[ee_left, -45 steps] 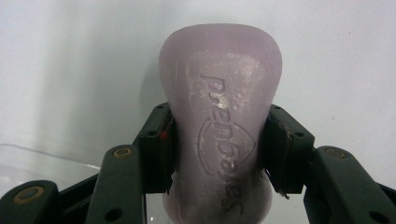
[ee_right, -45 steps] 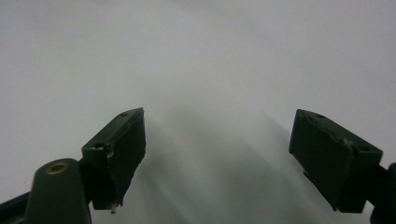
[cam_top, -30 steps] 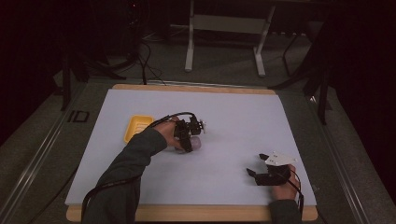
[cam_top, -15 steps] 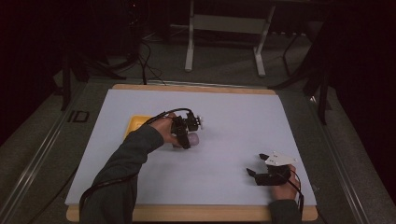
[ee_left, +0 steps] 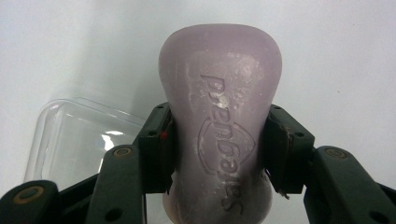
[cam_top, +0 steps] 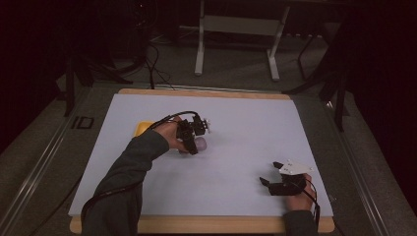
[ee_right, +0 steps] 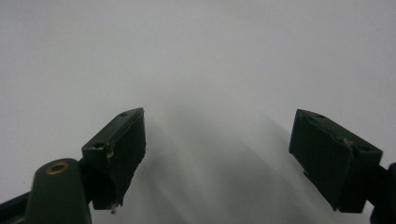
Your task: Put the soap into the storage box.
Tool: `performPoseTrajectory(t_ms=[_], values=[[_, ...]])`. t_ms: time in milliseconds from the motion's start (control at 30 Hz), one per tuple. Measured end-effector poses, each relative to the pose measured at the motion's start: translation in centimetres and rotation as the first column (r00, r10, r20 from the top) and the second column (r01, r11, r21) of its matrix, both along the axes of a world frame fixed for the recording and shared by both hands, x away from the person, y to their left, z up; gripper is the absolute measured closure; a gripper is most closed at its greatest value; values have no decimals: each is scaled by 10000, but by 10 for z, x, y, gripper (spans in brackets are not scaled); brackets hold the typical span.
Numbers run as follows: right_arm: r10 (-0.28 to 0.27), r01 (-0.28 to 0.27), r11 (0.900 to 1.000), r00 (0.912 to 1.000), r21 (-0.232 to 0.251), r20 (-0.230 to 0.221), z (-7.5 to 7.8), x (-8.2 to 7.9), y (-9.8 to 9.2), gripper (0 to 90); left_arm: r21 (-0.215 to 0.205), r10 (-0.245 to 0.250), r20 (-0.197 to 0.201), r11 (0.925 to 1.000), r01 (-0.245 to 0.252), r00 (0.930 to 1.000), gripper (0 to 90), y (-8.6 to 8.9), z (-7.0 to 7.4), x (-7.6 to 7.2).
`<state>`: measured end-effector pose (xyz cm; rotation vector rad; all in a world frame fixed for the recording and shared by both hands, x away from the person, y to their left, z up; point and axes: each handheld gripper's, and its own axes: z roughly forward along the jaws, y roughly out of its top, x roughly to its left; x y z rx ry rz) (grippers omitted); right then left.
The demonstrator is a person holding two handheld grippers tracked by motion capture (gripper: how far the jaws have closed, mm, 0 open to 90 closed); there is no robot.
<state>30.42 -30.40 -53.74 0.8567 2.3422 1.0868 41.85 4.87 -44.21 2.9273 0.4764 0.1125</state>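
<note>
The left hand-held gripper [ee_left: 219, 154] pinches a lilac soap bar [ee_left: 222, 126] (embossed lettering) while the right hand-held gripper [ee_right: 219, 154] sits spread over the counter [cam_top: 246, 123].

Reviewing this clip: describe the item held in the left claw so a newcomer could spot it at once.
Start at the white table and find the left claw near its middle, beside a yellow tray. Clamped between its jaws is a pale purple soap bar, waisted in shape with embossed lettering. A clear plastic lid lies beside it.
</note>
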Motion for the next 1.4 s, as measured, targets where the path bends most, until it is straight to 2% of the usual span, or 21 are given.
performPoseTrajectory(t_ms=[300,533,733,800,1033,1067,1333,1400], values=[[-17,17,10000,10000,-3,14,0,0,0,183,39,179,-40,9998,-179,9998,498,6,0,1],[-20,20,10000,10000,1,5,0,0,0,183,-166,517,0,9985,-517,9987,498,15,6,4],[-27,27,10000,10000,7,8,0,0,0,183,-151,758,34,9970,-757,9971,498,20,8,6],[-27,27,10000,10000,6,11,0,0,0,183,-94,1004,62,9949,-1004,9949,499,24,8,7],[-29,29,10000,10000,3,19,0,0,0,183,43,1356,104,9907,-1357,9907,499,29,7,10],[-33,33,10000,10000,5,15,0,0,0,183,-8,1561,81,9877,-1561,9877,498,31,6,11],[-17,17,10000,10000,-17,21,0,0,0,184,50,1959,86,9806,-1960,9806,499,38,5,13],[-17,17,10000,10000,-19,24,0,0,0,184,76,2156,82,9764,-2157,9764,498,41,4,15]])
